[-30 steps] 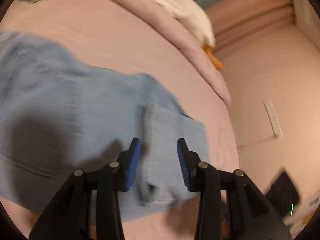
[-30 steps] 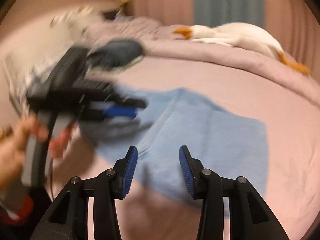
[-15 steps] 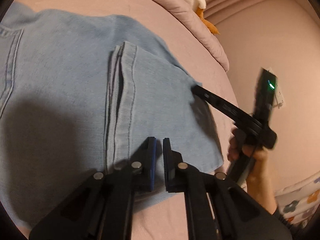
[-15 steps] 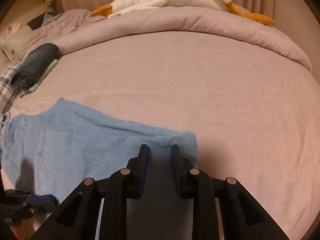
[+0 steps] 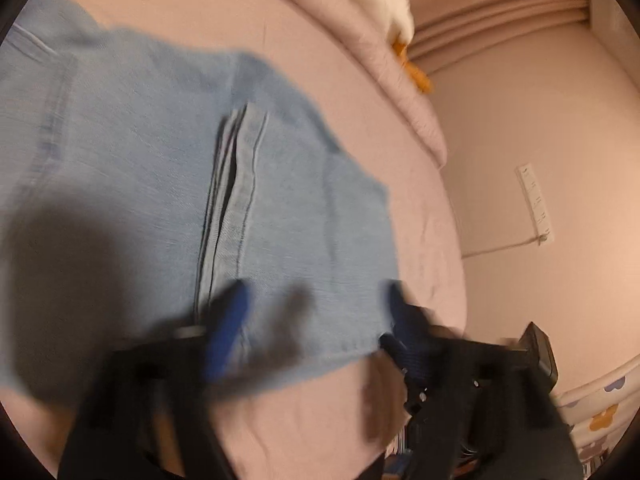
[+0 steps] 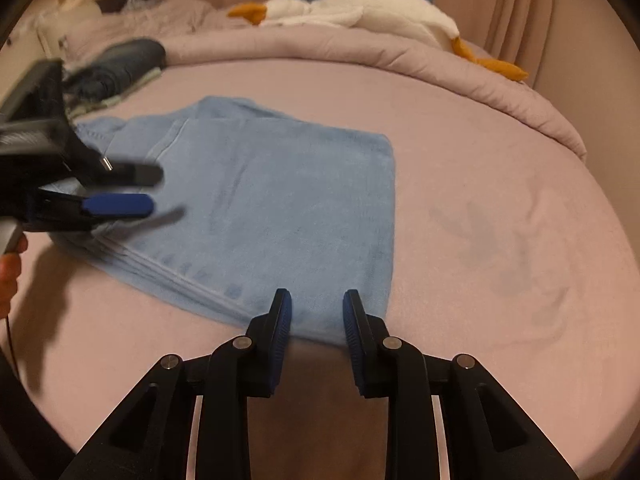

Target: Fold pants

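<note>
Light blue pants (image 6: pixel 280 200) lie folded into a flat rectangle on the pink bed sheet (image 6: pixel 500 200). My right gripper (image 6: pixel 316 316) hovers at the fold's near corner. Its jaws are opening slightly, a narrow gap shows between the pads, and cloth lies under the tips unpinched. My left gripper (image 6: pixel 128 188) comes in from the left over the pants' left edge, held by a hand (image 6: pixel 8 268). In the blurred left wrist view, the left gripper (image 5: pixel 316 312) has its jaws opening wide above the pants (image 5: pixel 160 180), near the stitched hem (image 5: pixel 228 208), gripping nothing.
A white goose plush (image 6: pixel 360 12) lies on a rolled pink duvet (image 6: pixel 400 56) at the far side. Dark folded jeans (image 6: pixel 120 64) sit at the back left. The bed's edge drops off to a wall with a power strip (image 5: pixel 534 204) on the right.
The left jaws went from almost shut to wide apart. The right gripper has tilted and shifted along the pants, its jaws parted a little more, and the pants now show as a neat fold.
</note>
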Tool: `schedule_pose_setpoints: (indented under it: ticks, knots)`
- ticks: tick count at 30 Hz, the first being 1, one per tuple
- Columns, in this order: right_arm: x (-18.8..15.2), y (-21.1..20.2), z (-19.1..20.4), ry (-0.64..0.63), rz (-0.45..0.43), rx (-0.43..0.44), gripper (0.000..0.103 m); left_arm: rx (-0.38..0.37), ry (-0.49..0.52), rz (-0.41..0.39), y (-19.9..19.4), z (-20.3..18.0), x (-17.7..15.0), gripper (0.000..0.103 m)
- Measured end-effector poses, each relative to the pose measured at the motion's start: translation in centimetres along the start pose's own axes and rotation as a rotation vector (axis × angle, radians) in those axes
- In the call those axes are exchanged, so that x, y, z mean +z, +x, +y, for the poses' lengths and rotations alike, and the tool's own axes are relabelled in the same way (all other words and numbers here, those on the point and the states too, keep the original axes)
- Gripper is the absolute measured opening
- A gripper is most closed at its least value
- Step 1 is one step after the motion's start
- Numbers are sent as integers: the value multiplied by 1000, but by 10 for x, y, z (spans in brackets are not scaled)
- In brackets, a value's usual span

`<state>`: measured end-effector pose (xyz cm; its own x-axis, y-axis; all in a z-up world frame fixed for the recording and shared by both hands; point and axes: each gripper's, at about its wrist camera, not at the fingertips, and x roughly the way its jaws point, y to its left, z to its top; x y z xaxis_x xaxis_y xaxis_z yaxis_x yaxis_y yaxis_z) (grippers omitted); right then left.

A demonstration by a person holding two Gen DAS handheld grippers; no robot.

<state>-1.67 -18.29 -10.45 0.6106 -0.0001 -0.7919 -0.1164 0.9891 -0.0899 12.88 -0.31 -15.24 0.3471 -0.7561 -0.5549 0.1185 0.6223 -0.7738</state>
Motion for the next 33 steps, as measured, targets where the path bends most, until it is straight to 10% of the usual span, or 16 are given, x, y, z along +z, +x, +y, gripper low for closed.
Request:
schedule_pose_setpoints:
  ticks: [3,11,23,25,28,33]
  knots:
    - [2,-22,8,32,-45,116,45,30,1,-100,-48,9,-12,94]
    - [10,-20,50,-53,-92,222,46,61,-368,-371,-148,114,-44,94]
    - [43,-19,96,-119,-134,283,46,69,-578,-531,-151,145,-4,93]
    - [50,-13,96,-129,-133,257,46,29,-620,-550,-153,150,-4,81]
    - [61,-2,92,-124,-119,230,41,48,-633,-533,-155,155,-8,27]
    - [73,30,95,-88,-86,258,19,108,-562,-528,-158,149,-12,18]
